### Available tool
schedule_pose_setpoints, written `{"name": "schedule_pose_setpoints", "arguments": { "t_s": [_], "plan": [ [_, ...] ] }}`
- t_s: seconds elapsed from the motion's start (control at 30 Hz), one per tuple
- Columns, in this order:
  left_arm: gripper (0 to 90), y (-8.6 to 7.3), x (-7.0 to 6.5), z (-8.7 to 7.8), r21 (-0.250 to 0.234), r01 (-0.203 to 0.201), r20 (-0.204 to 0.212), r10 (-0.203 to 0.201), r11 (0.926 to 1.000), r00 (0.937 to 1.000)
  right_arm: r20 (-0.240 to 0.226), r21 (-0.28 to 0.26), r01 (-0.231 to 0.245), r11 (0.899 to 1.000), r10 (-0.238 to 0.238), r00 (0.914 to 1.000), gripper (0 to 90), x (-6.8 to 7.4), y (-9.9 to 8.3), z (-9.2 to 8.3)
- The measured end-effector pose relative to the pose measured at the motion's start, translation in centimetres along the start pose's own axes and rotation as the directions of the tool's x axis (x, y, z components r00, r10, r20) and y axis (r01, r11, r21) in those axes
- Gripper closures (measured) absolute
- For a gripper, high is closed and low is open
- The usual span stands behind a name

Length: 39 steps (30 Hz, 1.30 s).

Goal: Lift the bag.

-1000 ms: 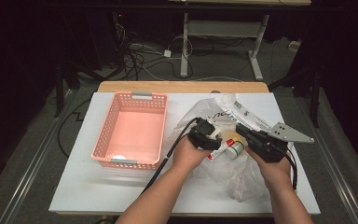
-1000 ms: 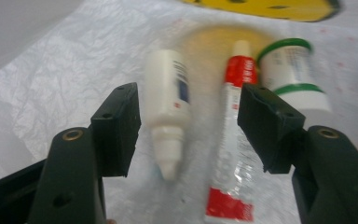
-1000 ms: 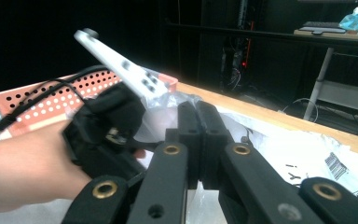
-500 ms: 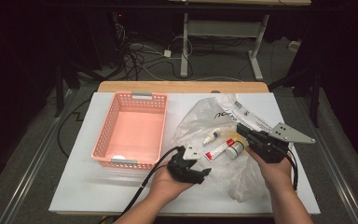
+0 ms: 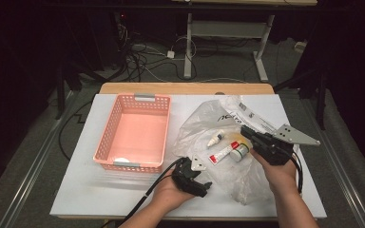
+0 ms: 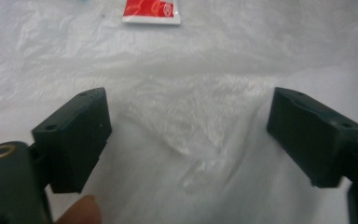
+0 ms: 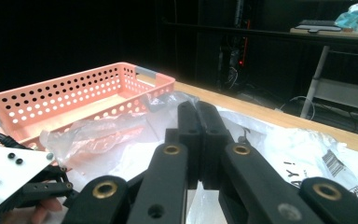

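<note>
Holding the plastic bag (image 5: 218, 142) near the table's right edge, the right gripper (image 5: 248, 134) is clenched on film. The left gripper (image 5: 204, 186), jaws just opening and empty, should bite the bag's near edge squarely, clear of the red tube (image 5: 222, 154).

My left gripper (image 5: 196, 179): black, blocky pads, black cable trailing. My right gripper (image 5: 256, 138): black, brass-coloured pivots, grey three-cornered plate. Forearms bare.

Dark room. White table (image 5: 100, 190) with wooden far edge; grey carpet floor (image 5: 38, 142); cable tangle (image 5: 138, 57); white desk frame (image 5: 228, 33) behind.
</note>
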<state>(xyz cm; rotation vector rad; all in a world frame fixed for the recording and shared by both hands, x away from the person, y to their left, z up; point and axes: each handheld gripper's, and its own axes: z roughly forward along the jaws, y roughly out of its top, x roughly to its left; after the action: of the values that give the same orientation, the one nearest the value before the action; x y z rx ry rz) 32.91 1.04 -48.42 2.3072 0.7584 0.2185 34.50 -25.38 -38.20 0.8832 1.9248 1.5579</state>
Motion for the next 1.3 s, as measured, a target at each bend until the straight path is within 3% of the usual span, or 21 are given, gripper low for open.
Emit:
{"name": "schedule_pose_setpoints", "arguments": {
  "t_s": [0.1,0.2,0.33,0.57,0.67,0.7,0.83,0.97,1.1,1.2,1.23,1.3],
  "plan": [
    [32.2,-0.1,-0.2,-0.1,-0.021,-0.021,0.012,0.021,0.9996,0.9997,0.0,0.003,0.002,1.0,-0.002,1.0,90.0,0.0,0.0,0.1],
    [55.0,-0.1,-0.4,-0.2,-0.035,-0.029,0.021,0.03,0.999,0.9993,-0.003,0.006,0.011,1.0,-0.011,0.9999,90.0,0.2,-0.1,0.2],
    [87.9,-0.1,-0.1,-0.2,-0.046,0.018,-0.001,-0.018,0.9988,0.9998,-0.008,0.011,0.015,1.0,-0.015,0.9999,90.0,0.4,-0.1,0.2],
    [89.1,-0.4,-0.1,-0.5,-0.077,0.029,-0.009,-0.03,0.9966,0.9995,-0.009,0.015,0.016,1.0,-0.016,0.9998,90.0,0.5,-0.3,0.2],
    [89.1,-0.9,0.4,-1.4,-0.176,0.085,0.002,-0.086,0.9808,0.9963,-0.004,0.003,0.015,1.0,-0.015,0.9999,90.0,0.5,-0.2,0.0],
    [89.1,-1.0,0.5,-1.6,-0.195,0.086,-0.005,-0.089,0.977,0.996,-0.001,-0.001,0.016,1.0,-0.016,0.9999,90.0,0.5,-0.1,0.0],
    [89.1,-0.3,0.7,-3.5,-0.32,0.075,-0.039,-0.092,0.9445,0.995,0.006,-0.027,0.017,0.999,-0.017,0.9998,90.0,0.6,0.1,0.0],
    [89.1,1.4,1.0,-5.8,-0.427,0.047,-0.083,-0.091,0.9029,0.9924,0.004,-0.05,0.016,0.999,-0.016,0.9999,90.0,0.7,0.8,0.0],
    [89.1,3.0,1.4,-7.4,-0.525,0.026,-0.108,-0.097,0.851,0.9894,0.027,-0.096,0.017,0.995,-0.015,0.9995,90.0,0.8,1.9,0.1],
    [89.1,4.5,1.6,-8.2,-0.573,-0.005,-0.136,-0.089,0.8196,0.9867,0.046,-0.129,0.02,0.992,-0.014,0.9988,90.0,0.7,2.8,0.5],
    [89.1,5.1,1.8,-8.7,-0.605,-0.013,-0.145,-0.095,0.7958,0.985,0.05,-0.135,0.03,0.99,-0.024,0.9985,90.0,0.6,3.0,0.6],
    [89.1,6.4,2.2,-9.6,-0.642,-0.023,-0.153,-0.099,0.7662,0.9832,0.064,-0.152,0.027,0.988,-0.017,0.9978,90.0,0.4,3.9,1.0]
  ]
}}
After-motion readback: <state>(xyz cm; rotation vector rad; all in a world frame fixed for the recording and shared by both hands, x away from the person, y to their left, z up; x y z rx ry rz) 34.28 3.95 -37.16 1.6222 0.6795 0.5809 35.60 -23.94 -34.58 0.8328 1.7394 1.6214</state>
